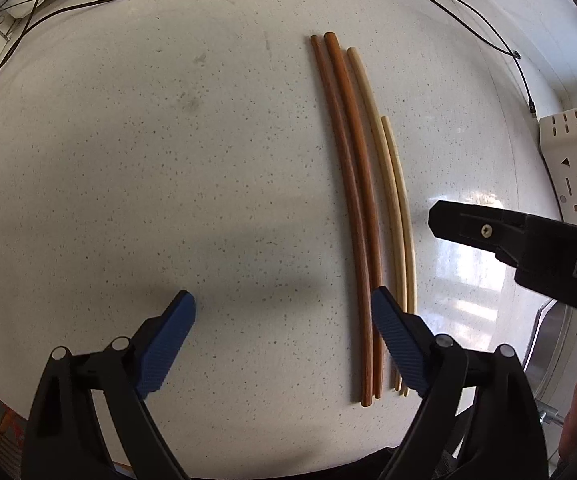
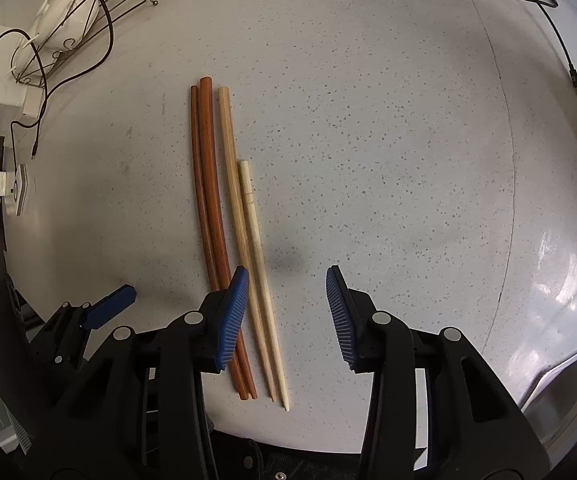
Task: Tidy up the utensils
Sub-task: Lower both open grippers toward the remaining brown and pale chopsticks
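**Four chopsticks lined up on speckled surface**

Two dark brown chopsticks (image 2: 208, 200) and two pale chopsticks (image 2: 248, 232) lie side by side on the surface (image 2: 368, 140). Left tool (image 1: 284, 340) and right tool (image 2: 286, 312) hover wide open, holding nothing.

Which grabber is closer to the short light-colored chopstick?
Right. The right gripper hangs open above the short pale chopstick, which runs up between its fingers. The left gripper is open further left, past the dark chopsticks, holding nothing.
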